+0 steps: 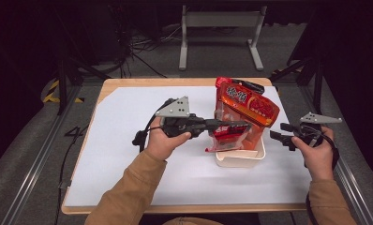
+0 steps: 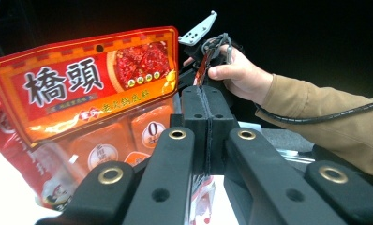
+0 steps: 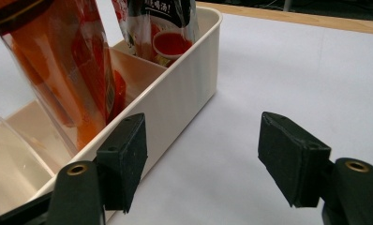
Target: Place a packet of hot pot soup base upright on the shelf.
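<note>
My left gripper (image 1: 243, 124) reaches to the right over the white divided bin (image 1: 241, 158). Its jaws are pressed together on the thin top edge of a red and clear packet (image 1: 227, 136) that hangs into the bin. In the left gripper view the pads (image 2: 194, 108) meet with film pinched between them, and the red packet (image 2: 202, 197) shows below. A large orange-red sauce packet (image 1: 248, 105) (image 2: 91, 93) stands upright just behind. My right gripper (image 1: 274, 136) (image 3: 203, 154) is open beside the bin's (image 3: 184, 93) right wall, with nothing between its pads.
A third packet with a dark top (image 1: 243, 85) (image 3: 161, 28) stands in the bin's far compartment. An orange packet (image 3: 67, 61) leans in the nearer one. The bin rests on a white sheet (image 1: 128, 154) over a wooden table (image 1: 142, 82). A metal stand (image 1: 220, 21) is beyond.
</note>
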Tool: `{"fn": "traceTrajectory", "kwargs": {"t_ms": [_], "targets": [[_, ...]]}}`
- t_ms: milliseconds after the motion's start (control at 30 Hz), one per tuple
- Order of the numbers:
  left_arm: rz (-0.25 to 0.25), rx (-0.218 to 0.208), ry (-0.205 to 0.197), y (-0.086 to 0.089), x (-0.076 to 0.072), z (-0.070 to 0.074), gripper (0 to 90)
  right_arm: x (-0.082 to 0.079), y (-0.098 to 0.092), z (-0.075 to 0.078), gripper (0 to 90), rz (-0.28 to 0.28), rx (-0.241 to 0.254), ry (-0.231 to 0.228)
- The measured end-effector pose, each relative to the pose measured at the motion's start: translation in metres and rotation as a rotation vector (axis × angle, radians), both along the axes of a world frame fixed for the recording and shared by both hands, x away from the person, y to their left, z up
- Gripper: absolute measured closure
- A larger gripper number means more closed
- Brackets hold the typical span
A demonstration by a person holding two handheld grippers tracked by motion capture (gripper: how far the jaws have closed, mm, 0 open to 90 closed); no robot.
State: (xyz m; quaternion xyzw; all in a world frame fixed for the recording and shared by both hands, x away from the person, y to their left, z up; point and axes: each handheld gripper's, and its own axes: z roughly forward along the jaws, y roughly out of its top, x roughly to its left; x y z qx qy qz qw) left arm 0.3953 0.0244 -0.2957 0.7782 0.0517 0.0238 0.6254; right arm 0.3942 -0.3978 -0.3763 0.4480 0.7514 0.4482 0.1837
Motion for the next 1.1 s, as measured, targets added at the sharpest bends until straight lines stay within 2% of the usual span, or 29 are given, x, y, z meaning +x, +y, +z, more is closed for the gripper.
{"fn": "traceTrajectory", "kwargs": {"t_ms": [533,667,800,1100], "targets": [[-0.026,0.009,0.001,-0.027,0.002,-0.005,90.0,0.001,-0.002,-0.001,33.7,0.001,0.005,0.002],[-0.034,-0.005,-0.001,-0.032,0.003,-0.006,90.0,0.002,-0.003,-0.001,33.7,0.000,0.007,0.001],[-0.043,-0.001,-0.008,-0.037,0.003,-0.008,89.9,0.002,-0.002,-0.002,33.7,-0.001,0.006,0.004],[-0.056,0.011,0.014,-0.053,0.006,-0.017,89.9,0.002,-0.002,-0.002,33.5,0.002,0.005,0.003]]}}
